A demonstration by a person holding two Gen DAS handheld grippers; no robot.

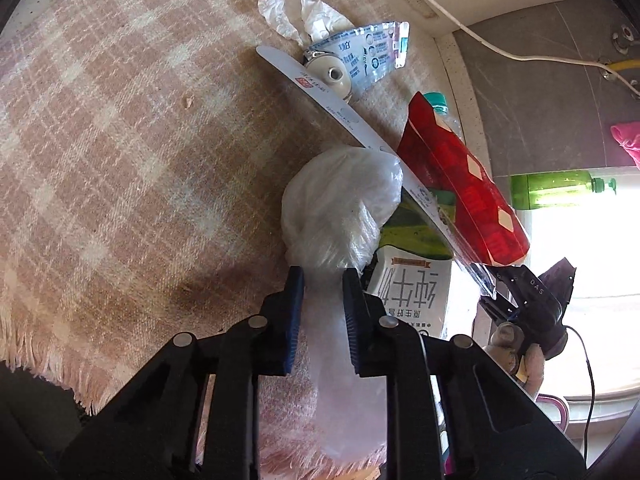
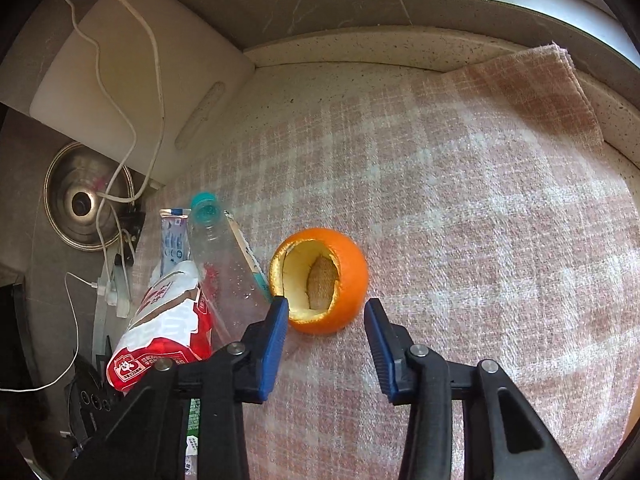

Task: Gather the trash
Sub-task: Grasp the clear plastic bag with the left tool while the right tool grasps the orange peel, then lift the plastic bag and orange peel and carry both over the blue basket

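A hollowed orange peel [image 2: 320, 282] sits on a pink plaid cloth [image 2: 460, 208] over a speckled counter [image 2: 360, 46], just ahead of the right gripper [image 2: 326, 312], whose jaws stand wide and empty. The left gripper [image 1: 322, 280] pinches a knotted clear plastic bag [image 1: 340, 204] beside a milk carton [image 1: 412, 292], red wrapper [image 1: 456, 176] and crumpled tissue [image 1: 296, 12]. Bare cloth stretches right of the peel toward the counter's raised edge.
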